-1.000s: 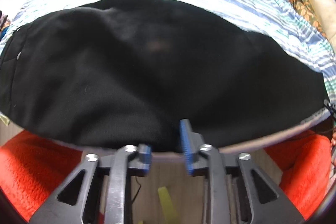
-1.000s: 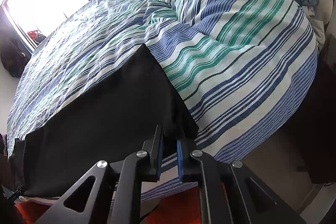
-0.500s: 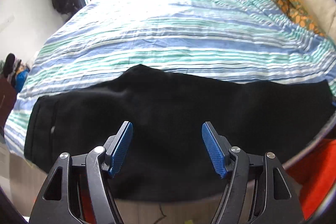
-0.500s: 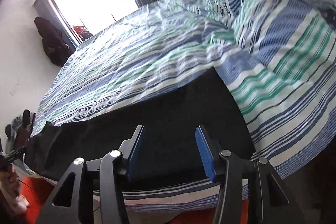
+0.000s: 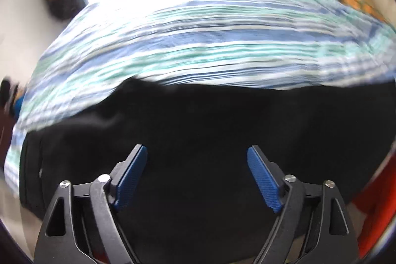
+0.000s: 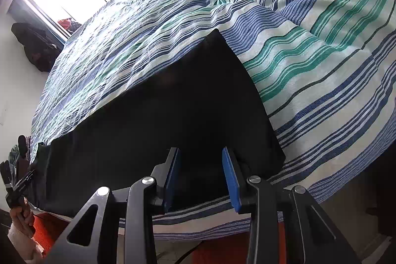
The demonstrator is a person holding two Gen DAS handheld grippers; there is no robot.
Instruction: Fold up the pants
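The black fabric pants (image 6: pixel 158 120) lay flat along the near edge of the bed, on its blue, green and white striped cover (image 6: pixel 309 61). The left gripper (image 5: pixel 197 152) hovered over the dark cloth with its blue-padded fingers (image 5: pixel 131 177) wide apart and opening, nothing clamped between them. The right gripper (image 6: pixel 200 155) hung above the pants' end near the cover's edge, its fingers (image 6: pixel 231 180) partly apart and closing, gripping nothing. An orange-red rug (image 5: pixel 373 209) showed below the bed.

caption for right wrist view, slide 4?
Right gripper, fingers closing on nothing, above black pants on striped bedspread.
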